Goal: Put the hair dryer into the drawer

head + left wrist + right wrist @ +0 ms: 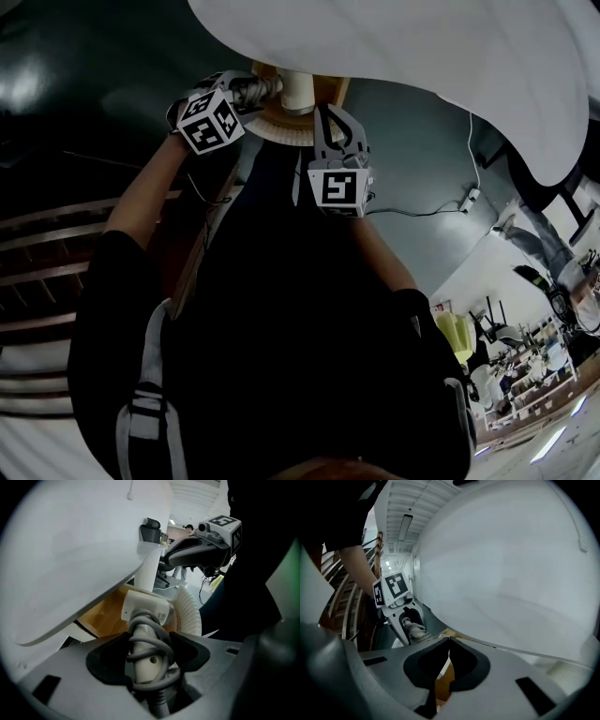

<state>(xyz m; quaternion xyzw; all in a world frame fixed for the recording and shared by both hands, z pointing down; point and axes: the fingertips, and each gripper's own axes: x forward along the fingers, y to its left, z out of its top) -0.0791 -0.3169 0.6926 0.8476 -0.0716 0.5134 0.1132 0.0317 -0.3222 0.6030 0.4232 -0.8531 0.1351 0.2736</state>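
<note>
The hair dryer is off-white, with its grey cord wound round the handle. My left gripper is shut on that handle, and the dryer's body points into the wood-lined drawer under the white top. In the head view the left gripper is at the upper left, holding the dryer at the drawer's edge. My right gripper hovers just to the right of it. In the right gripper view the right gripper has its jaw tips together and nothing between them, over the drawer's wood.
A large rounded white tabletop overhangs the drawer. A white ribbed part curves beside the dryer. Wooden slats stand at the left. A cable and power strip lie on the dark floor at the right.
</note>
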